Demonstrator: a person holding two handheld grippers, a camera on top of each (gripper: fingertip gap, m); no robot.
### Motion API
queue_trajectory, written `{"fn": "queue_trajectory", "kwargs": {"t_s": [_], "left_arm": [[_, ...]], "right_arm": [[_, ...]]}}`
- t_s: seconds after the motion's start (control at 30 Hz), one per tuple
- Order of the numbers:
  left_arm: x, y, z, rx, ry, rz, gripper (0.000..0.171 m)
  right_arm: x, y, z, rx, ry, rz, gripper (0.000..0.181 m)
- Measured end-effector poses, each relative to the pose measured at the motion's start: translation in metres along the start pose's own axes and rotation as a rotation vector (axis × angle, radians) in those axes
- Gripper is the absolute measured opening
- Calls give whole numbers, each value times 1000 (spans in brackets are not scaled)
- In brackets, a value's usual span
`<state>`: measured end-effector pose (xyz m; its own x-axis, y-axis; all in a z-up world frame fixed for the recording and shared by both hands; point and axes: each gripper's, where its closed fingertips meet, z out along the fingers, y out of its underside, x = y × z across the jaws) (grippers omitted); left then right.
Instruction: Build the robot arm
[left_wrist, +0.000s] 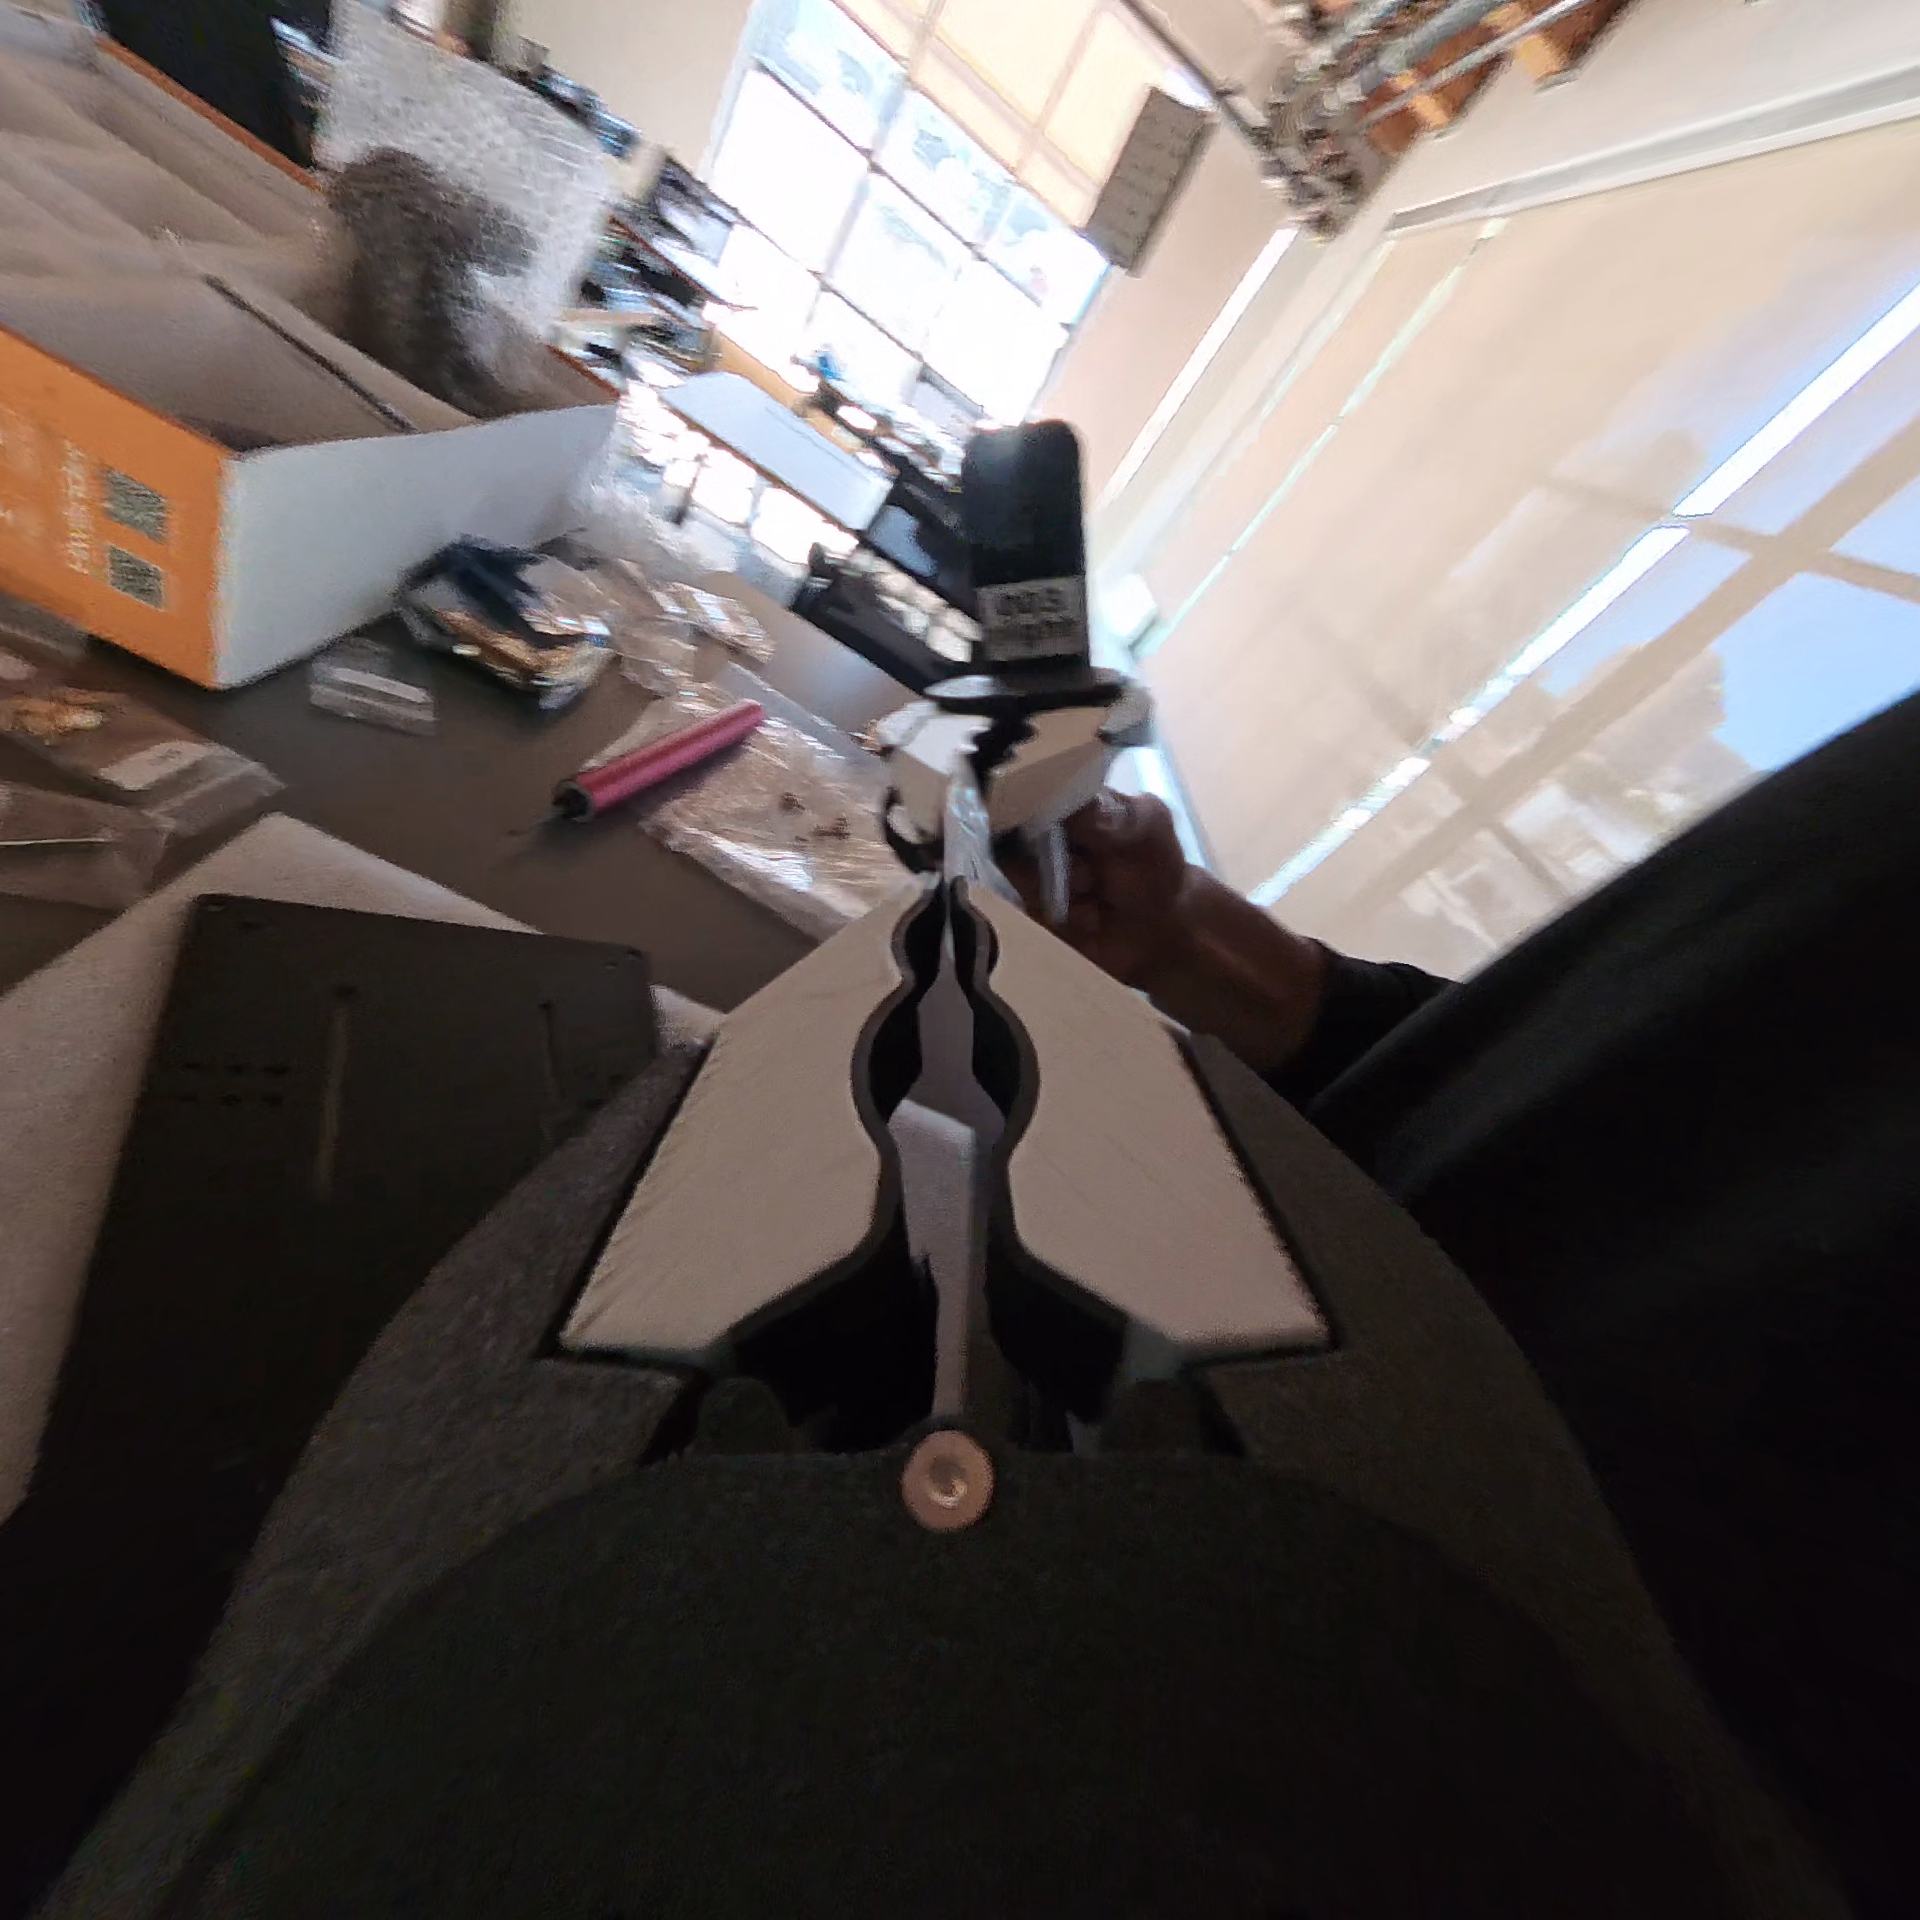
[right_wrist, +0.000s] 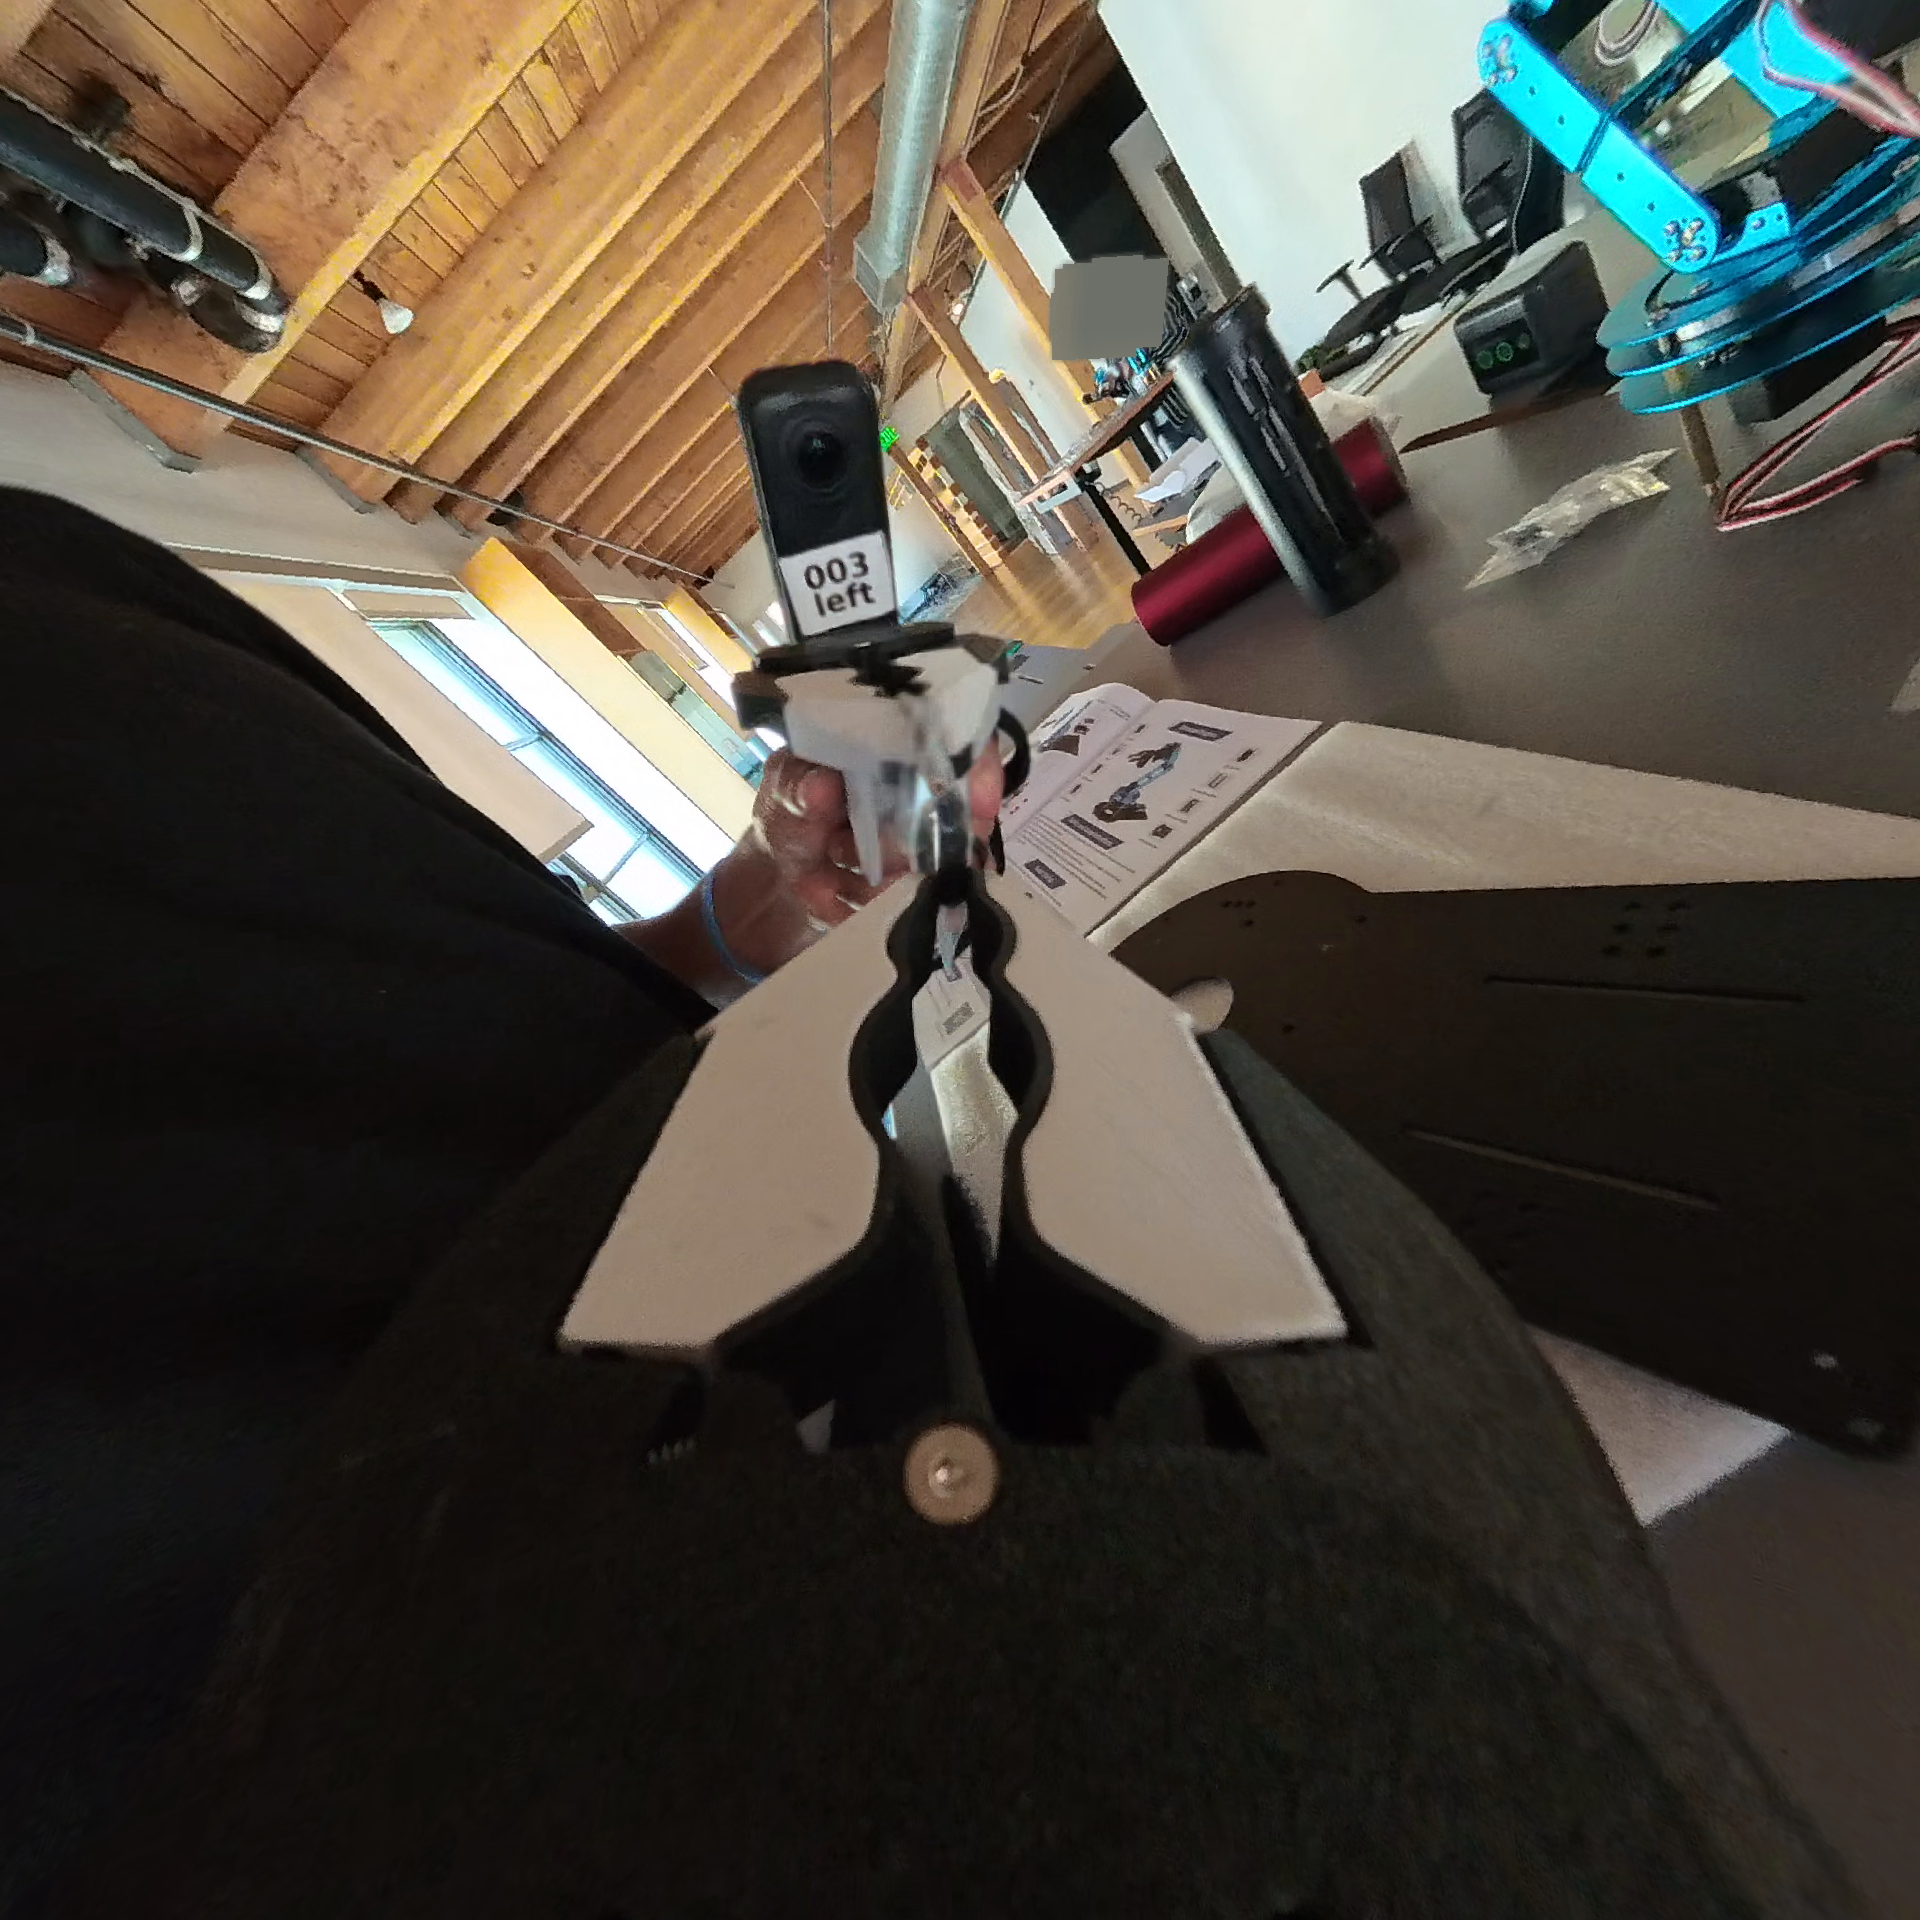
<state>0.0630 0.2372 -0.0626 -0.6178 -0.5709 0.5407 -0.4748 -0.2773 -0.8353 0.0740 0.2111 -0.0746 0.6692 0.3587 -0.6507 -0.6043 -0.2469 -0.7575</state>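
My two grippers face each other, tip to tip, in the air above a grey table. My left gripper (left_wrist: 948, 896) is shut on one end of a small clear plastic bag (left_wrist: 966, 831). The right gripper (left_wrist: 992, 753) is straight ahead of it, with a black camera (left_wrist: 1023, 520) on top and a hand (left_wrist: 1132, 883) behind. In the right wrist view my right gripper (right_wrist: 951, 896) is shut on the same bag (right_wrist: 951, 1013), which has a white label and runs back between its fingers. The left gripper (right_wrist: 899, 727) grips the bag's far end, where a dark ring-shaped part (right_wrist: 940, 836) shows.
An orange and white cardboard box (left_wrist: 208, 540), a pink tube (left_wrist: 665, 769) and bags of parts (left_wrist: 499, 623) lie on the table. A black panel (right_wrist: 1558, 1091) rests on white foam, beside a printed booklet (right_wrist: 1132, 790). Farther back stand a black cylinder (right_wrist: 1288, 468), a red tube (right_wrist: 1236, 561) and a blue robot arm (right_wrist: 1714, 208). The grippers' ends are close to 4 cm from one another.
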Motion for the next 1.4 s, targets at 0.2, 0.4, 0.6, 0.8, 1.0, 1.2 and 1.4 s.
{"fn": "queue_trajectory", "kwargs": {"t_s": [0.2, 0.4, 0.6, 0.8, 1.0, 1.2, 1.4], "left_arm": [[6, 7, 5, -47, 72, -28, 0], [13, -1, 5, 1, 114, -46, 0], [-1, -10, -1, 57, 38, -50, 0], [2, -26, -21, 120, 55, -30, 0], [13, -25, -10, 97, 112, -33, 0], [18, -21, -5, 81, 129, -26, 0], [14, -19, -5, 77, 104, -10, 0]], "right_arm": [[-14, -1, -3, -18, -41, -5, 4], [-19, 3, -7, -29, -63, -27, 5], [-14, 2, -9, -39, 2, -86, 0], [-9, -10, -25, 9, 34, -61, 0], [-26, -27, -4, 61, -118, -38, 26], [-31, -35, 3, 94, -166, -37, 4], [-21, -29, 2, 78, -66, -68, 0]]}}
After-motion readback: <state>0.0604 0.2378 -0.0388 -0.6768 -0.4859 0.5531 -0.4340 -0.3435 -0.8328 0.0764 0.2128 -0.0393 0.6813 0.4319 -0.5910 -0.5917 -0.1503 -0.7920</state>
